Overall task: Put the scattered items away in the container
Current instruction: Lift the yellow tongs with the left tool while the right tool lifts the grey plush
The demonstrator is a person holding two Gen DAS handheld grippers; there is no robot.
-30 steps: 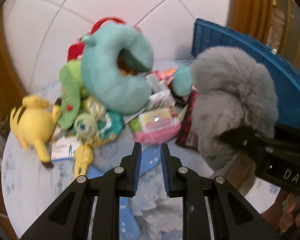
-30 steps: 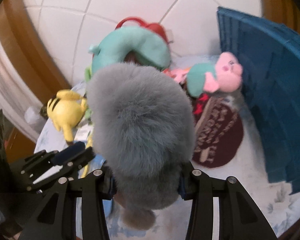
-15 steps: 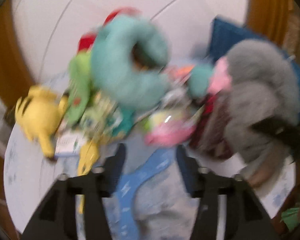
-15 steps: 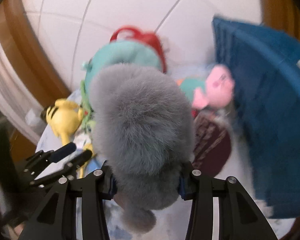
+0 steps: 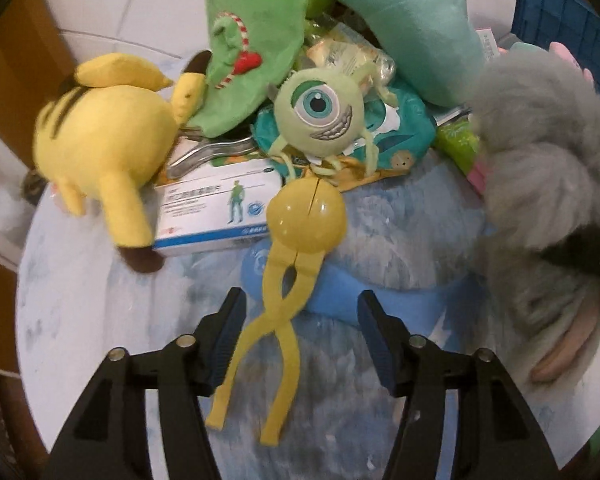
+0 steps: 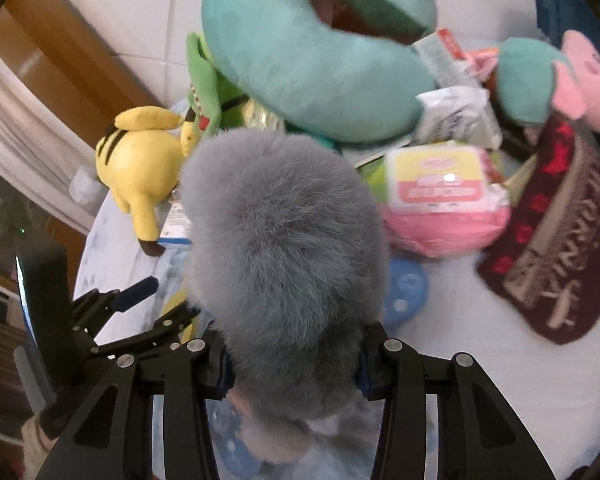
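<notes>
Task looks barely started, judging by the pile. Right gripper (image 6: 292,364) is clamped on the grey plush (image 6: 284,240), jaws pressed into its lower fur, holding it above the table (image 5: 60,320); not in the container yet. The blue crate (image 5: 556,20), presumably the container, sits at the far right edge of the left view; its inside is not visible, so cannot tell if anything is in it.

Left gripper (image 5: 300,336) is spread wide, holding nothing, low over the near table. The yellow scoop tongs (image 5: 296,264) lie between its fingers, handles toward the camera, ball end far; fingers not touching them as far as I can tell. Likely next pick. The tongs rest partly on a blue flat toy (image 5: 372,300).

Still scattered on the table:
- yellow plush (image 5: 104,148), left
- white box (image 5: 220,208), just right of it, touching the tongs' ball
- one-eyed green plush (image 5: 320,116) on a teal pack (image 5: 404,128), centre
- green plush (image 5: 256,52) and teal neck pillow (image 6: 300,52), far
- pink pack (image 6: 440,200), white packet (image 6: 456,116), pig plush (image 6: 560,80), dark red cap (image 6: 560,248), on the right

Nearly everything remains.
</notes>
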